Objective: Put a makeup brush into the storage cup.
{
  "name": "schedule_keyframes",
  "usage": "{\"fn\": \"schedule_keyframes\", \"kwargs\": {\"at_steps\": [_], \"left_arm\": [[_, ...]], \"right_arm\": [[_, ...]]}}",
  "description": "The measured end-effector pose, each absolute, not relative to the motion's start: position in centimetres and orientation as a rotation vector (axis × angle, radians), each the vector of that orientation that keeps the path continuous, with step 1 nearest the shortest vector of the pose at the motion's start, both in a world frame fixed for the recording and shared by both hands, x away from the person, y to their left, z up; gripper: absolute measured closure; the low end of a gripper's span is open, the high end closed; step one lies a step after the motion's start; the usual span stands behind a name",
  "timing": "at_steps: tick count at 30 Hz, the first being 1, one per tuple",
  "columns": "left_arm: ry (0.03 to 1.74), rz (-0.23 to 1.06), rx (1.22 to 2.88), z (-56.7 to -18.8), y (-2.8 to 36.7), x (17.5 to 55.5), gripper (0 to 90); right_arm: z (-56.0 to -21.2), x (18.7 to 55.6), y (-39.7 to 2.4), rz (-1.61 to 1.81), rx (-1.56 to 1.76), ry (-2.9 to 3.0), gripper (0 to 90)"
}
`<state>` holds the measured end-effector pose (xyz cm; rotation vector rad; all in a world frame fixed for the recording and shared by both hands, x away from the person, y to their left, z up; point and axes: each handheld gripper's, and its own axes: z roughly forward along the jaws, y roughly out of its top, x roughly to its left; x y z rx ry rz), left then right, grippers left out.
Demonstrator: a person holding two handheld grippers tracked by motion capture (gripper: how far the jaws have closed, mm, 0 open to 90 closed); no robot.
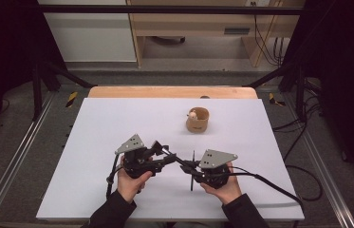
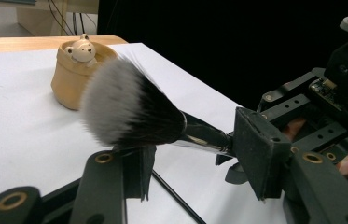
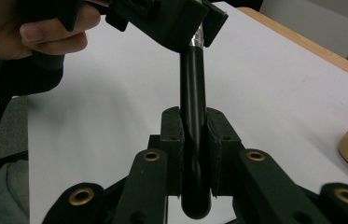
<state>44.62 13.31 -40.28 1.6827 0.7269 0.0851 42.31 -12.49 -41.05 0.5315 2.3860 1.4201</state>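
Observation:
A makeup brush [image 1: 179, 160] with a black handle [image 3: 193, 88] and a fluffy grey-white head [image 2: 115, 105] is held level above the white table. My right gripper [image 3: 194, 140] is shut on the handle's rear part, and in the high view it [image 1: 192, 167] points left. My left gripper [image 1: 164, 152] faces it from the left. Its jaws stand on either side of the brush where head and silver ferrule [image 2: 204, 139] meet. A wide gap remains between the left gripper's pads [image 2: 255, 154], so they do not press.
A tan cup [image 1: 197, 120] with a small animal figure [image 2: 81, 48] on its rim stands on the white table top [image 1: 117, 123], behind the grippers. A thin black rod [image 1: 192, 178] lies on the table under the right gripper. The person's hands hold both tools near the front edge.

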Motion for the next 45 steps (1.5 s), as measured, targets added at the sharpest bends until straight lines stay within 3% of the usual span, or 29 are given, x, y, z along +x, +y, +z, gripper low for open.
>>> {"fn": "schedule_keyframes", "kwargs": {"at_steps": [28, 45], "left_arm": [[0.674, -0.011, 1.656, -40.0, 13.5, 44.3, 71.3], [0.637, -0.026, 1.665, -39.7, 13.3, 43.8, 76.0]], "right_arm": [[-42.0, 42.5, -11.8, 1.372, 0.495, 2.444, 78.7], [-42.1, 42.5, -11.7, 1.368, 0.504, 2.448, 77.1]]}}
